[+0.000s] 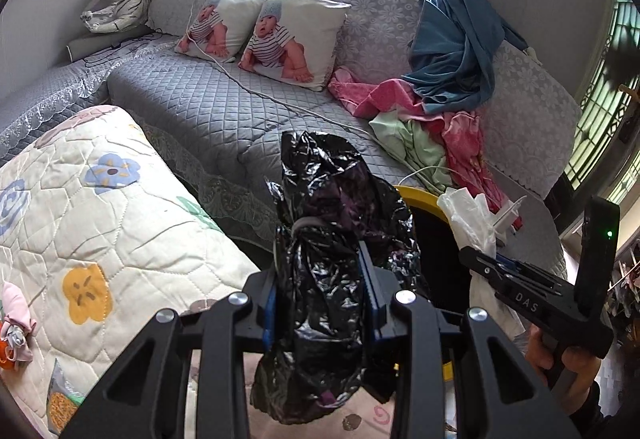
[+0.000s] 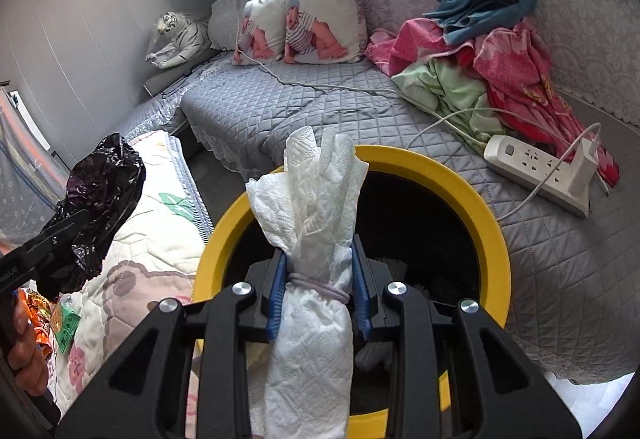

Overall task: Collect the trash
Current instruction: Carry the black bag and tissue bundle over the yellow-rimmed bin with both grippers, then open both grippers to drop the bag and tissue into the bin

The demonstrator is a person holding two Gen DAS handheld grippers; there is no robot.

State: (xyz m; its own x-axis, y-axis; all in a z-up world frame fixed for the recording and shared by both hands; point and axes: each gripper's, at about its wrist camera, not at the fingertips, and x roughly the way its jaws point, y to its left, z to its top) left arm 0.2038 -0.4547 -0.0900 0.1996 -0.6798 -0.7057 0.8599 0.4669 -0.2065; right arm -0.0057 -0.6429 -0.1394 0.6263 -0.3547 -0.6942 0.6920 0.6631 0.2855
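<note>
My left gripper point(image 1: 322, 299) is shut on a crumpled black plastic bag point(image 1: 336, 239), held upright between its blue pads; the same black plastic bag point(image 2: 96, 211) shows at the left of the right wrist view. My right gripper point(image 2: 318, 279) is shut on a white paper towel bundle point(image 2: 316, 207) tied with an elastic band. That paper towel bundle point(image 1: 468, 223) hangs over the yellow-rimmed bin point(image 2: 452, 179), whose dark inside lies just beneath the right gripper. In the left wrist view the bin point(image 1: 420, 199) sits behind and to the right of the black bag.
A grey quilted sofa point(image 1: 208, 103) holds two printed pillows point(image 1: 288, 39), pink and green cloths point(image 2: 480, 71), a blue curtain point(image 1: 452, 27) and a white power strip point(image 2: 540, 171) with cables. A floral quilt point(image 1: 88, 223) lies left, with snack wrappers point(image 2: 52, 319) on it.
</note>
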